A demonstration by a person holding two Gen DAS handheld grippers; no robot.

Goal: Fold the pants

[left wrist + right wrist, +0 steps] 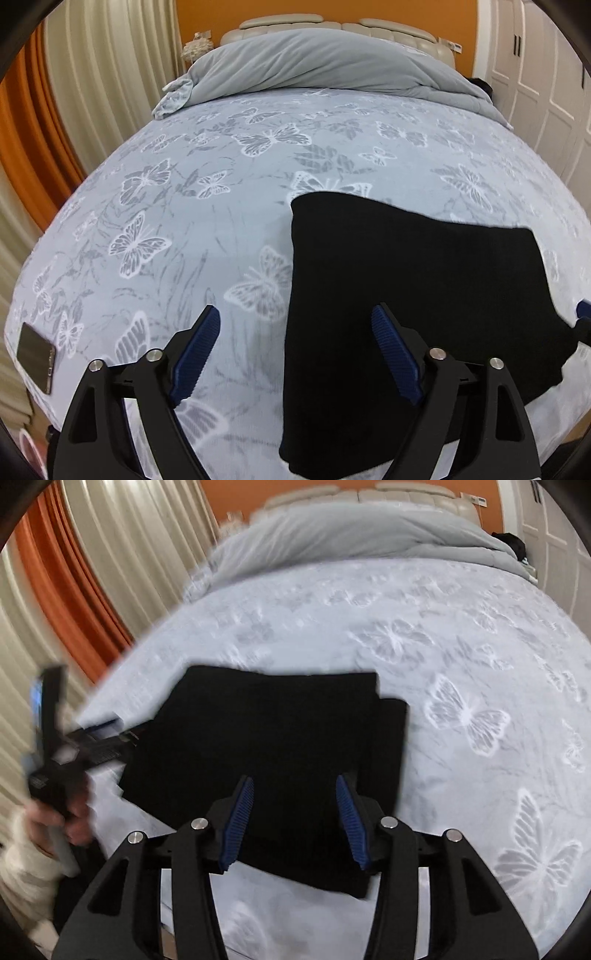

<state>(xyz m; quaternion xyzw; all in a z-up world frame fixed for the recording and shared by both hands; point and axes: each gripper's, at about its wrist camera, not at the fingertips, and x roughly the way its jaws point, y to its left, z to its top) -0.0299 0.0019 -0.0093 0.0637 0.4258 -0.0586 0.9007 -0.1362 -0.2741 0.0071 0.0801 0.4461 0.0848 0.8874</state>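
Note:
The black pants (413, 295) lie folded into a compact stack on the butterfly-print bed cover, near the bed's front edge; they also show in the right wrist view (273, 746). My left gripper (295, 325) is open and empty, hovering over the pants' left edge. My right gripper (293, 794) is open and empty, just above the near edge of the folded pants. The right gripper's blue tip shows at the far right of the left wrist view (583, 308). The left gripper and the hand holding it appear blurred at the left of the right wrist view (55, 753).
A phone (37, 354) lies on the bed's front left corner. A grey duvet (325, 66) is bunched at the headboard. Curtains (92, 74) hang to the left, white wardrobe doors (535, 81) stand to the right. The bed cover (221, 221) stretches beyond the pants.

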